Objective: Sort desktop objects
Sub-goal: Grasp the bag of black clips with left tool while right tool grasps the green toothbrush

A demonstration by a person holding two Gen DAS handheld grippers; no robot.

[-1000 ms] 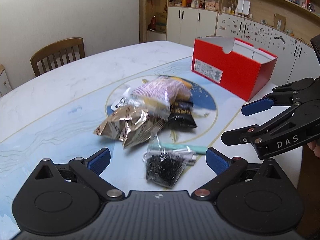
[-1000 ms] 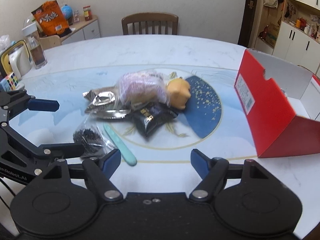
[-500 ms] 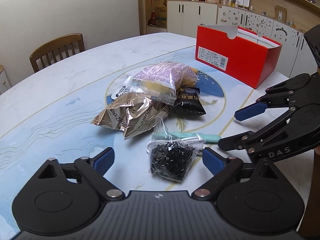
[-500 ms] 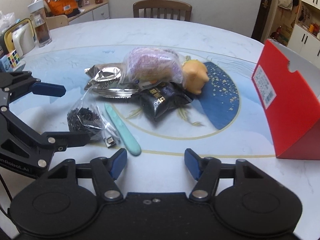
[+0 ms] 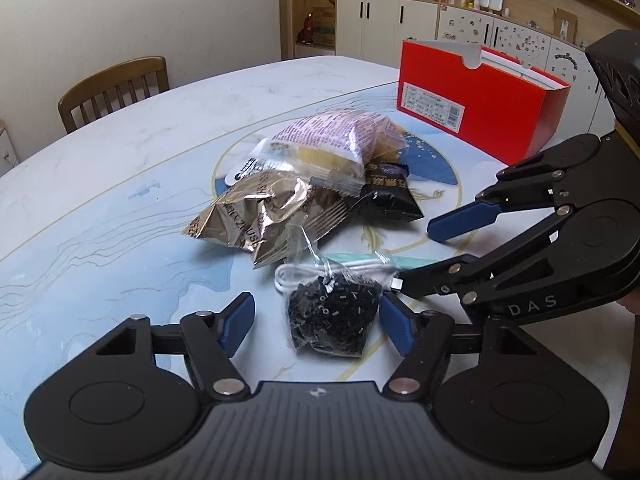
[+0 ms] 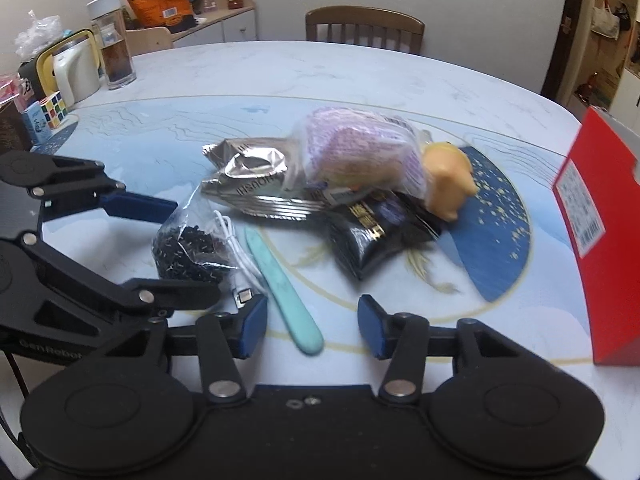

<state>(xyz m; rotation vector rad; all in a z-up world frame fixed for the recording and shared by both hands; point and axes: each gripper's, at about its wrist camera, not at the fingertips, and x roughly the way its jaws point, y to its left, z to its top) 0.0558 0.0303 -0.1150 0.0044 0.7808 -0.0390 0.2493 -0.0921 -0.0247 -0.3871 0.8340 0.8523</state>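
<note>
A clear bag of small black parts (image 5: 334, 316) (image 6: 186, 250) lies on the table between the open fingers of my left gripper (image 5: 316, 320), untouched. Beside it lie a white cable (image 6: 240, 264) and a teal stick (image 6: 282, 280). My right gripper (image 6: 312, 330) is open and empty, with the teal stick's near end between its fingers. Behind lie a gold foil packet (image 5: 260, 216), a purple bread bag (image 5: 340, 136), a black packet (image 5: 390, 196) and an orange toy (image 6: 448, 178). An open red box (image 5: 476, 100) stands at the right.
Wooden chairs (image 5: 114, 88) (image 6: 364, 30) stand at the table's far side. At the far left in the right wrist view are a jar (image 6: 114, 56), a Rubik's cube (image 6: 52, 110) and a white jug (image 6: 76, 68). Cabinets (image 5: 400, 24) line the wall.
Both grippers moved forward and down toward the pile. The bag of black parts now sits between my left fingers, and the teal stick is closer to my right fingers. Both stay open.
</note>
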